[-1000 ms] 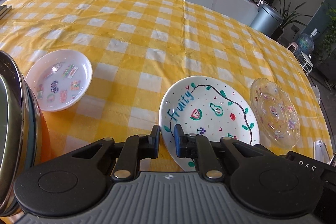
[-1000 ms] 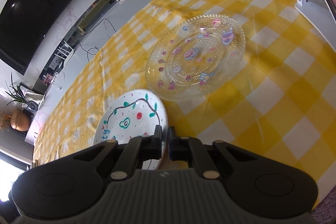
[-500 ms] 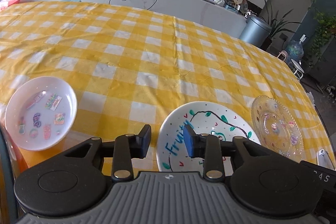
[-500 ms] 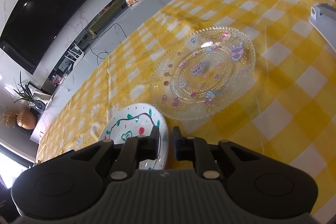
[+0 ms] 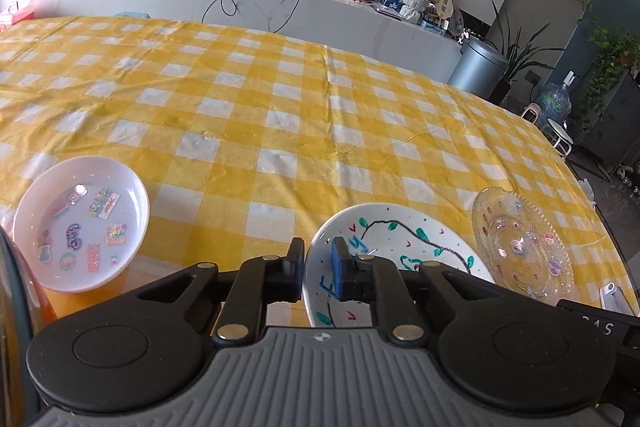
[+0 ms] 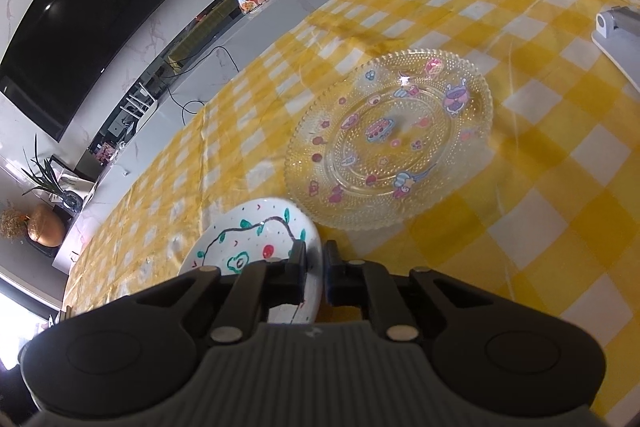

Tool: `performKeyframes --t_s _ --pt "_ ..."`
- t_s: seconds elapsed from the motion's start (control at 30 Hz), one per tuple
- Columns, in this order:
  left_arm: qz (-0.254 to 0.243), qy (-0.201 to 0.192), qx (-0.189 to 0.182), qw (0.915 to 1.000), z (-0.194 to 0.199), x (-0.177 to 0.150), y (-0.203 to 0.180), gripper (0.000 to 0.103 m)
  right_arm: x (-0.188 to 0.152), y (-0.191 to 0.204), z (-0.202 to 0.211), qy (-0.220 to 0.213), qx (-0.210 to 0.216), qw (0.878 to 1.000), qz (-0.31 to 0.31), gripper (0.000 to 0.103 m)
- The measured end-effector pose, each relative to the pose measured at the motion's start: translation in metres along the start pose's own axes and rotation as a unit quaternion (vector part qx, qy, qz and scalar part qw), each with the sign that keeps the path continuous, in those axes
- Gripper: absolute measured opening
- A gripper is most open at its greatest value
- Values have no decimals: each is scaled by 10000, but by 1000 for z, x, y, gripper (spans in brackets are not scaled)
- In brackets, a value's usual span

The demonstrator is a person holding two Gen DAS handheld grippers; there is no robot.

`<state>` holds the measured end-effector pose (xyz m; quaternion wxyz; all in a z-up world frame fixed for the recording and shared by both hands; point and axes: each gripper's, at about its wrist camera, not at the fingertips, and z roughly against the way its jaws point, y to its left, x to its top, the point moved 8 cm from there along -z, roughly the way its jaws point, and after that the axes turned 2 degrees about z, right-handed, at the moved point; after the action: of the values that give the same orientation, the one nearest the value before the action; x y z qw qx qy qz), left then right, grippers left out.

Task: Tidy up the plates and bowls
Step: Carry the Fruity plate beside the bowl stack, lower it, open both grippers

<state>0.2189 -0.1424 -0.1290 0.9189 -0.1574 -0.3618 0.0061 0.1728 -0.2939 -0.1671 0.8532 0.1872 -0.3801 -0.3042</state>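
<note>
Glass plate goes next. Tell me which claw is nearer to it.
Right. The right claw, on the white plate's right rim, sits just short of the glass plate. The left claw, just closed on that plate's left rim, is farther away.

Letters "AS" show on a black device (image 5: pixel 600 327).

L tool (image 5: pixel 316 265) blk arms | blue pad | grey ribbed base | silver screws
</note>
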Motion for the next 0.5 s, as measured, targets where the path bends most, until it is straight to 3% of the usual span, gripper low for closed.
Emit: performKeyframes --t_s 0.5 --pt "117 97 30 9999 44 -19 6 13 -16 -1 32 191 95 9998 -55 6"
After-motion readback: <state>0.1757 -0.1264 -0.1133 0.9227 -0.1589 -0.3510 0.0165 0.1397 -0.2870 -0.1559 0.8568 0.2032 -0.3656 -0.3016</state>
